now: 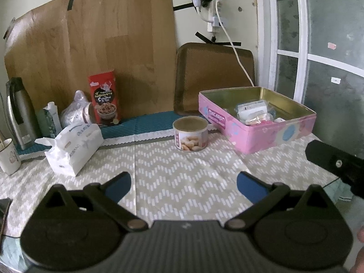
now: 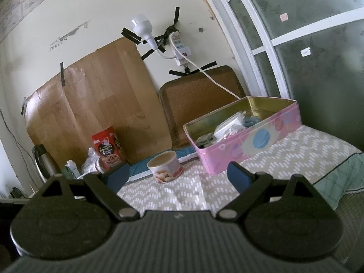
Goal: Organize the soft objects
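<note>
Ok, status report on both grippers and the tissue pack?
Left gripper, right gripper: jaws open, empty. Tissue pack on table, untouched. Pink tin open. Nothing in the way.

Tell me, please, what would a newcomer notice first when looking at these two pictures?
Probably the pink tin box, lid off, standing at the right rear of the table with small packets inside. Next, the round snack can alone near the middle of the zigzag tablecloth, and the white tissue pack lying to the left. Both the left gripper and the right gripper are open and hold nothing.
</note>
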The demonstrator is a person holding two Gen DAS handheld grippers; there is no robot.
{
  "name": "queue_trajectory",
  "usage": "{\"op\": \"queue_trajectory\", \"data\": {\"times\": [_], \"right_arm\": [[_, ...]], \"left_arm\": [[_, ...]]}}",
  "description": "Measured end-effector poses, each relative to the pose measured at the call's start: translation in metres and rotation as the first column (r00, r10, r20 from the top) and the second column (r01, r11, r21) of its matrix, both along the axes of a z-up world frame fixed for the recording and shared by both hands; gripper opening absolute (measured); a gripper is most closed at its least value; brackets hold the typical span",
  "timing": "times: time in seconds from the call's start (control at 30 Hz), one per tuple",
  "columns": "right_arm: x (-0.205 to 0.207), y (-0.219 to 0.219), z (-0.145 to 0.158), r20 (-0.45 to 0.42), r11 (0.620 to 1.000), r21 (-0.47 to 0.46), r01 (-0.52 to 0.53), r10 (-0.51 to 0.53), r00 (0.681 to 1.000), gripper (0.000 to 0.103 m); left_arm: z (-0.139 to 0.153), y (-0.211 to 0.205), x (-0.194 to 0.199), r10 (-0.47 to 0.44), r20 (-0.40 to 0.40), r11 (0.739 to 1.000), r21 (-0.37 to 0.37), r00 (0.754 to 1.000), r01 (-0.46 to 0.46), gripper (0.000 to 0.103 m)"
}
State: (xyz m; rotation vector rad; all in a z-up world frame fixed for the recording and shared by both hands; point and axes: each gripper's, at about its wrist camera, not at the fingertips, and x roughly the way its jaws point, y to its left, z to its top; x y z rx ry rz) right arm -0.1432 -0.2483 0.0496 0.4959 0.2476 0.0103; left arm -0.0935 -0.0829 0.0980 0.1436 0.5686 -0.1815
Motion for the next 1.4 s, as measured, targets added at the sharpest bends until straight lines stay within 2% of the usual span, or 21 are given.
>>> {"op": "queue_trajectory", "data": {"times": [1.0, 1.4], "right_arm": [[-0.0039, 0.0025, 0.0003, 0.012, 1.000, -0.008, 0.023, -0.023, 1.000, 0.095], [-0.0016, 0.0033, -0.0011, 0.004, 1.000, -0.012, 0.023, -0.023, 1.000, 0.095]], "left_arm": [[-0.0028, -0.0022, -0.0008, -0.017, -0.021, 1.000, 0.008, 1.000, 0.017, 0.103], [-0.0082, -0.0018, 0.0058, -0.029, -0.055, 1.000, 0.008, 0.998, 0.029, 0.103]]}}
